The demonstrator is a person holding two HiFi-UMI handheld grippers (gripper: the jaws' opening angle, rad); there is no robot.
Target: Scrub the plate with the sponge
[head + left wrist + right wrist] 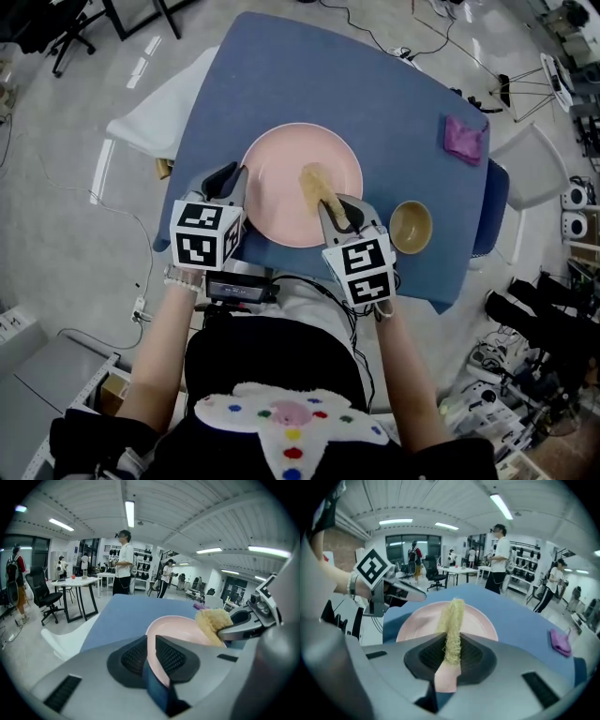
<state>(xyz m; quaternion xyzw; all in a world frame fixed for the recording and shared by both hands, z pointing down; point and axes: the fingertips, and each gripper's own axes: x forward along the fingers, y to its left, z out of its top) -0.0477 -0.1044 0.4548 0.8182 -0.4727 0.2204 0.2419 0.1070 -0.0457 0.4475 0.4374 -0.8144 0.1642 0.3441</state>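
A pale pink plate lies on the blue table. My left gripper is shut on the plate's left rim, with the rim edge-on between its jaws. My right gripper is shut on a yellow sponge, squeezed thin between the pads. The sponge reaches out over the middle of the plate and rests on or just above it. In the left gripper view the sponge shows at the right with the right gripper's jaw tip beside it.
A small tan bowl sits right of the plate near the table's front edge. A purple cloth lies at the table's far right corner. White chairs flank the table. People and desks stand in the background.
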